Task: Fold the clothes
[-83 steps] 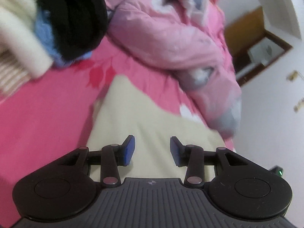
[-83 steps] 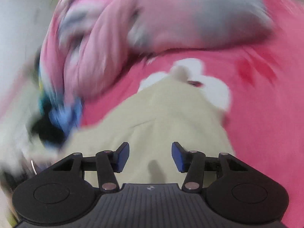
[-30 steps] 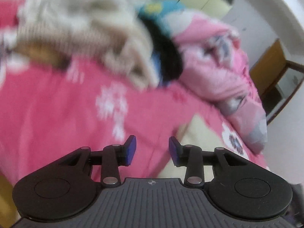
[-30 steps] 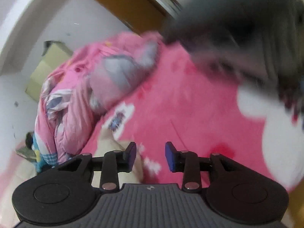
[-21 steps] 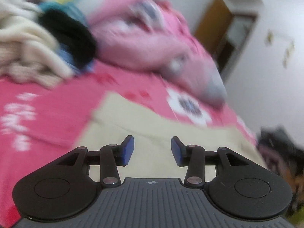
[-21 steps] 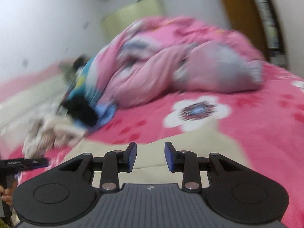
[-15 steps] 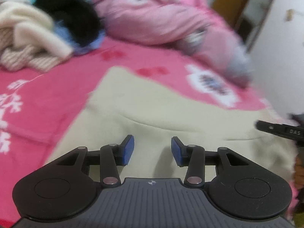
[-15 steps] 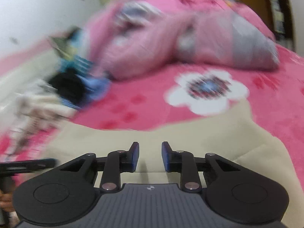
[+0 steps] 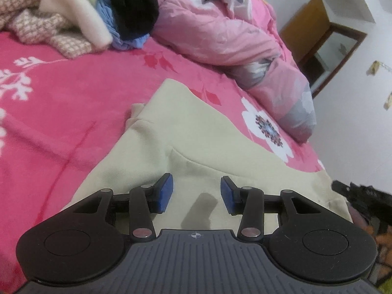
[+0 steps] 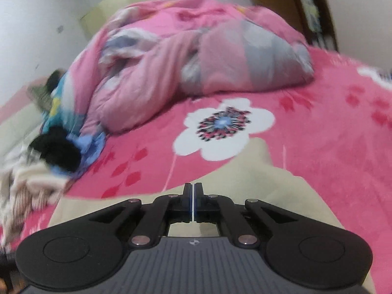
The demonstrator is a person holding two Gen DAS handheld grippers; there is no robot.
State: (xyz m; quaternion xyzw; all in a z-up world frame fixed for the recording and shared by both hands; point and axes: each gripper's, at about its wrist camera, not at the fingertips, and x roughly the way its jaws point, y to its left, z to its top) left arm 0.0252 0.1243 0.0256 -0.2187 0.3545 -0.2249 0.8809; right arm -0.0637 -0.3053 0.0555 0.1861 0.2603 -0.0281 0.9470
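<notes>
Across the bright pink fleece bedspread with white flower prints [image 9: 61, 103], a crumpled pale pink quilt with grey patches [image 9: 225, 29] is lying bunched toward the far side, and a heap of loose clothes in cream, houndstooth, blue and black [image 9: 80, 14] is sitting near the far left corner. Nearer to both cameras, a pale cream-yellow soft knit garment [image 9: 186, 132] is lying spread on the bedspread, mostly flat, with one seam or fold line running across it and a narrower part reaching away toward the quilt. Whether it is already partly folded or only laid out for folding, these views are not settling.

The cloth is looking thick, limp and light, so it is likely going to sag and drape from any single pinch, and it is not looking slippery or fragile. Judging by that, an edge or corner is offering a better hold than the flat middle, with the two grips spread well apart.

The left gripper [image 9: 196, 192] is hovering just over the garment with its blue-padded fingers [image 9: 166, 191] spread wide and holding nothing. The right gripper [image 10: 194, 202] is sitting low over the garment's near part with its fingers pressed together; whether any cloth is caught between them cannot be told.
</notes>
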